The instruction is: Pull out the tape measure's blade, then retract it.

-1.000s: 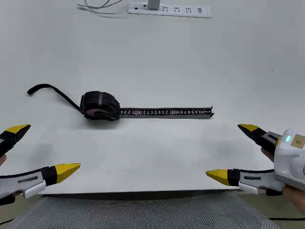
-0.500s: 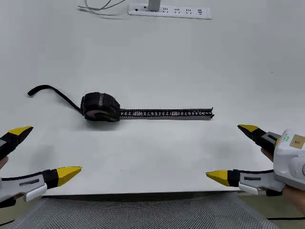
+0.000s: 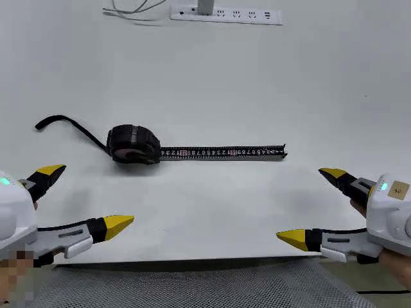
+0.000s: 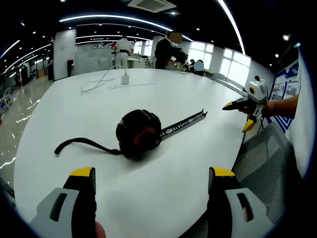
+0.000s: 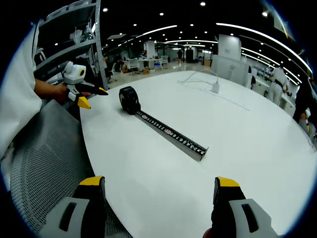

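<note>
The left hand-held gripper (image 3: 92,195) has advanced toward the tape measure (image 3: 133,144) ahead; it and the right hand-held gripper (image 3: 307,204) stand wide open, empty. The blade (image 3: 221,152) lies extended; retraction pending.

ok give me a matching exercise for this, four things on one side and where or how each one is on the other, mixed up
Things:
1. blade
2. strap
3. power strip
4. left gripper

Places or states:
a. on the far part of the table
b. open, near the front edge, holding nothing
c. pulled out, lying flat
d. curling away from the case, on the side opposite the blade

Pairs: 1-c, 2-d, 3-a, 4-b
</note>
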`<move>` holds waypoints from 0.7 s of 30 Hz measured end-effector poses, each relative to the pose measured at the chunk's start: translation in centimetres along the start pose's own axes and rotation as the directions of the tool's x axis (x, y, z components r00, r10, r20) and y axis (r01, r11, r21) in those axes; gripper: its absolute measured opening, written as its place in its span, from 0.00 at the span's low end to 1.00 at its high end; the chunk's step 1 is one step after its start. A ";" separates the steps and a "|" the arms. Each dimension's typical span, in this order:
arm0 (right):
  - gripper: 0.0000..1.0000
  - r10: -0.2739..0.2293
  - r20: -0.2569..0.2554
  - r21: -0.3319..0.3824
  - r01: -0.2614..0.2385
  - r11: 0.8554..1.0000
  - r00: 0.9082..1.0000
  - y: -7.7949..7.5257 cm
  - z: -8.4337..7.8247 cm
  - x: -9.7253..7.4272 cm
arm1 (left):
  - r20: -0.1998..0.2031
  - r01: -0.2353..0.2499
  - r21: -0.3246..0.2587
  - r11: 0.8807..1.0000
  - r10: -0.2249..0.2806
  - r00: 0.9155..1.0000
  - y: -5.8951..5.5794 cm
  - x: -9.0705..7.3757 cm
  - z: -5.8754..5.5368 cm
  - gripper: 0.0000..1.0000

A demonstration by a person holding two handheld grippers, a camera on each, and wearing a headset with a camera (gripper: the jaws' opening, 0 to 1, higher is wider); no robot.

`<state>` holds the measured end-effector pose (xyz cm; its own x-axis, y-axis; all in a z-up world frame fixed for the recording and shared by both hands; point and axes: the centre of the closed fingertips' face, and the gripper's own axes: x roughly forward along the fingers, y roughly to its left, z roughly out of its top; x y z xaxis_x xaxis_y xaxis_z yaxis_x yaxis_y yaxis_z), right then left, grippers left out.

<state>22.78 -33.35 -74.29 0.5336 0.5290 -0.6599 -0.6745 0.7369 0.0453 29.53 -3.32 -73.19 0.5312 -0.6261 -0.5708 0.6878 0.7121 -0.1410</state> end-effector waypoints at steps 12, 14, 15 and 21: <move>0.89 -0.013 -0.015 -0.009 0.013 1.000 1.000 -0.9 -0.5 0.0 | -0.037 0.012 -0.009 1.000 -0.013 0.999 -0.5 1.8 0.5 0.92; 0.89 -0.012 -0.013 -0.007 0.012 1.000 1.000 -0.9 -0.3 0.0 | -0.034 0.016 -0.016 1.000 -0.016 0.999 -0.7 2.2 0.8 0.93; 0.89 -0.012 -0.013 -0.008 0.012 1.000 1.000 -0.9 -0.3 0.0 | -0.037 0.015 -0.019 1.000 -0.016 0.999 -0.7 2.4 0.8 0.93; 0.89 -0.016 -0.013 -0.008 0.016 1.000 1.000 -1.2 -0.3 -0.1 | -0.033 0.017 -0.038 0.999 -0.019 0.999 -0.8 3.6 1.6 0.92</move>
<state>23.38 -34.37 -74.51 0.5377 0.5117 -0.6701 -0.6700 0.7418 0.0288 31.69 -6.66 -73.80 0.5020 -0.6285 -0.5941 0.6778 0.7126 -0.1811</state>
